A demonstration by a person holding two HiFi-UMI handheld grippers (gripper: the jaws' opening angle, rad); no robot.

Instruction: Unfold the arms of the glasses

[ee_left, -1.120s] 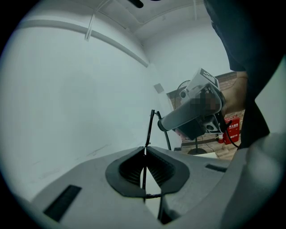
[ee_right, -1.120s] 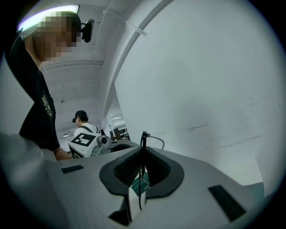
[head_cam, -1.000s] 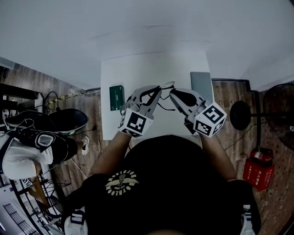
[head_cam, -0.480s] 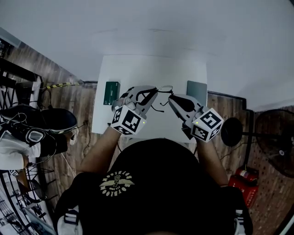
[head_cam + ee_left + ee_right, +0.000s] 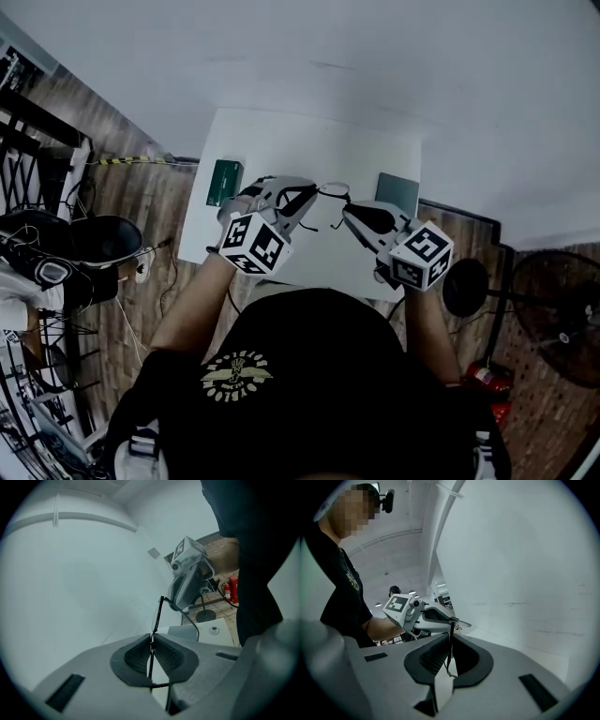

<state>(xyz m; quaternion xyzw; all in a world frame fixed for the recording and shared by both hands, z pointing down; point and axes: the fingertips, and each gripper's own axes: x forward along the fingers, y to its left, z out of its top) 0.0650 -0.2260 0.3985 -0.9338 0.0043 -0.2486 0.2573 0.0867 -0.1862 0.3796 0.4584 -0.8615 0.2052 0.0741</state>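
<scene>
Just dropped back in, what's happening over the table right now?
A person holds a pair of glasses in the air above the white table, one gripper at each side. The left gripper pinches a thin part of the frame. The right gripper grips another thin part, its jaws having just eased open slightly. How far the arms are unfolded isn't clear.

A plain white wall (image 5: 394, 56) is filling the far side, and the white bench (image 5: 281, 155) is standing against it. Wood-plank floor (image 5: 141, 202) is spreading out on both sides. A black rack (image 5: 37, 141) is standing at the left, a dark fan (image 5: 562, 319) and a round-based stand (image 5: 466, 286) at the right. Soft, even light is falling over everything.
</scene>
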